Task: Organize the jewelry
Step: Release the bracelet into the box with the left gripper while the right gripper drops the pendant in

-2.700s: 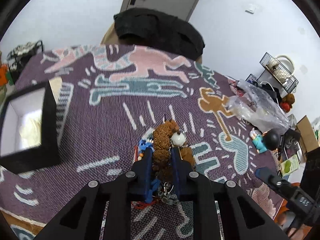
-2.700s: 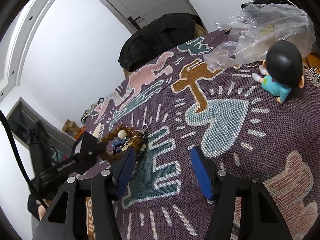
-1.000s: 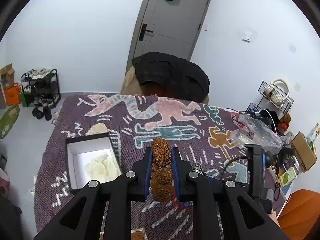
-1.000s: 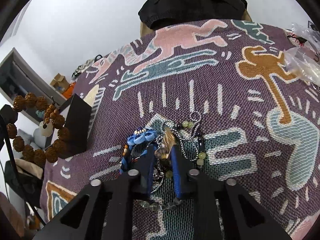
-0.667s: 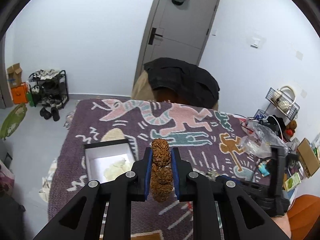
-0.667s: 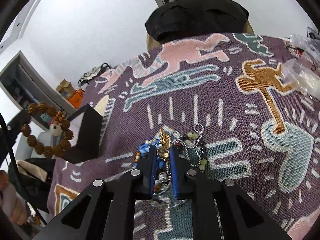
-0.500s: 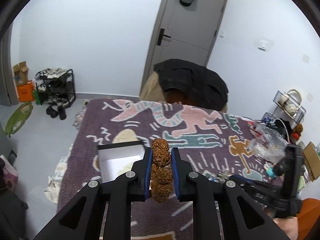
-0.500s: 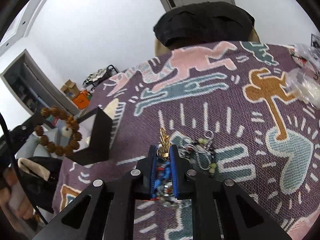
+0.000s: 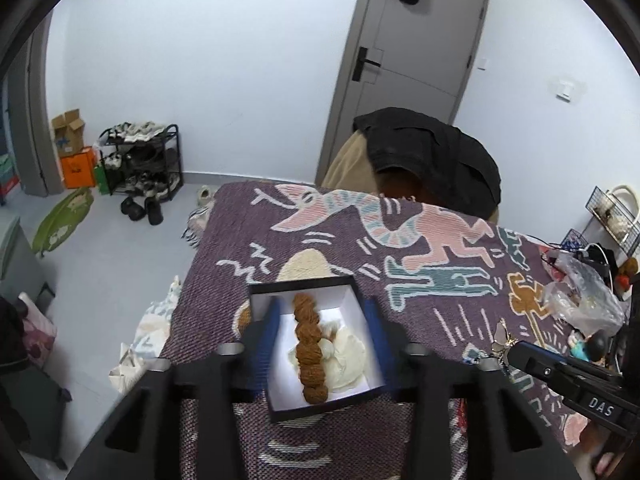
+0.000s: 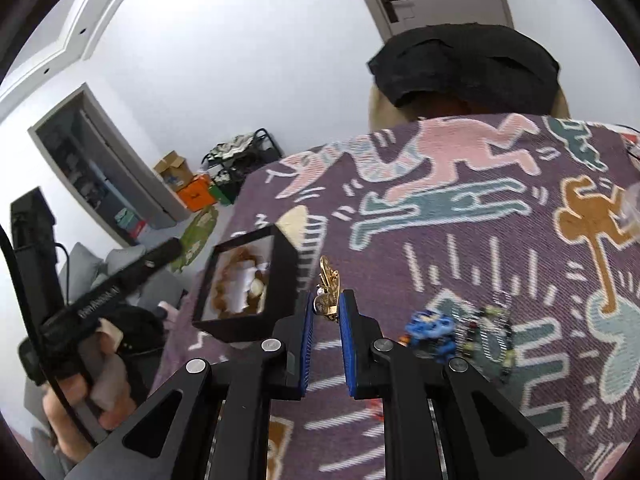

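Observation:
A black box with a white inside (image 9: 260, 290) stands on the patterned purple cloth (image 9: 340, 240). A brown bead bracelet (image 9: 308, 344) is inside it, beside a cream cloth (image 9: 348, 360). My left gripper (image 9: 322, 312) is open above the box, its jaws wide apart. My right gripper (image 10: 326, 308) is shut on a gold brooch (image 10: 329, 284) and holds it above the cloth, right of the box (image 10: 280, 280). The bracelet (image 10: 228, 276) shows inside the box there too. A blue ornament (image 10: 428, 330) and a green bead chain (image 10: 492, 332) lie on the cloth at the right.
A plastic bag (image 9: 580, 292) and a small figurine (image 9: 588, 346) sit at the cloth's right edge. A chair with a black coat (image 9: 432, 160) stands behind the table. A shoe rack (image 9: 140, 164) and boxes stand on the floor at the left.
My left gripper has opened and let go of the brown bracelet, which is now in the box. My right gripper has lifted the gold brooch off the pile and moved left toward the box.

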A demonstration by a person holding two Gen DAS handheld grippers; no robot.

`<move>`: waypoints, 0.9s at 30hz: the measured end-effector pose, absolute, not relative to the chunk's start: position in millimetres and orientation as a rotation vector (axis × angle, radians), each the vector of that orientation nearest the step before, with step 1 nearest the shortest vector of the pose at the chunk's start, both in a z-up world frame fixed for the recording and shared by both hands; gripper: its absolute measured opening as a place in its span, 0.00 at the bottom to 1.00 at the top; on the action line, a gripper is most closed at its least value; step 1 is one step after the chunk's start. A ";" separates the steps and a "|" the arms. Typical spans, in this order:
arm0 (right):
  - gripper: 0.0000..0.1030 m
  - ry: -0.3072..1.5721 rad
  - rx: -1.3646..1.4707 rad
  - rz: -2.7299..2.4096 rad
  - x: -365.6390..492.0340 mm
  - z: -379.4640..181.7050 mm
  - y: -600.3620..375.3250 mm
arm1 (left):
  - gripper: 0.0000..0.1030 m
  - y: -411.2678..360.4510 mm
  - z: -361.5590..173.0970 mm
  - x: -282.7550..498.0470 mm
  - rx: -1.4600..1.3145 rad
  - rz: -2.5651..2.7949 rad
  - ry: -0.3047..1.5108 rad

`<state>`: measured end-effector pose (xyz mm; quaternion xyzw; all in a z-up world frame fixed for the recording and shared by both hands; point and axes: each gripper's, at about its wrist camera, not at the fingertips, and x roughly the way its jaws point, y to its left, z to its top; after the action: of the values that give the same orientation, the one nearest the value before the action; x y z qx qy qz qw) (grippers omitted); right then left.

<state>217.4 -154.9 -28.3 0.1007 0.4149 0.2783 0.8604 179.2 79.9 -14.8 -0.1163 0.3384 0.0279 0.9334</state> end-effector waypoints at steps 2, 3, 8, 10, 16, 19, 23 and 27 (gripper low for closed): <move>0.14 0.874 0.208 0.617 218.0 -26.4 -141.2 | 0.64 83.7 -13.0 171.9 -0.232 0.070 0.656; 0.14 0.876 0.206 0.625 218.0 -26.2 -136.4 | 0.64 85.4 -12.5 169.7 -0.229 0.076 0.651; 0.14 0.896 0.202 0.683 220.9 -27.3 -107.4 | 0.64 96.7 -10.4 162.1 -0.239 0.090 0.658; 0.14 0.906 0.195 0.702 221.7 -28.2 -96.1 | 0.64 100.2 -8.8 158.8 -0.238 0.093 0.652; 0.14 0.936 0.187 0.737 230.4 -33.1 -69.0 | 0.65 110.5 -4.8 148.1 -0.247 0.104 0.637; 0.14 0.931 0.166 0.754 232.6 -33.5 -55.2 | 0.71 112.1 -3.6 145.2 -0.244 0.110 0.633; 0.49 0.939 0.153 0.759 234.6 -37.5 -53.2 | 0.80 112.7 -3.3 142.2 -0.241 0.114 0.624; 0.56 0.910 0.161 0.714 228.7 -38.6 -72.4 | 0.85 111.7 -3.1 140.1 -0.250 0.110 0.611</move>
<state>228.7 -72.4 -38.6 0.0759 0.4296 0.3373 0.8342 140.1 111.7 -3.1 -0.1226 0.2999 0.0538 0.9445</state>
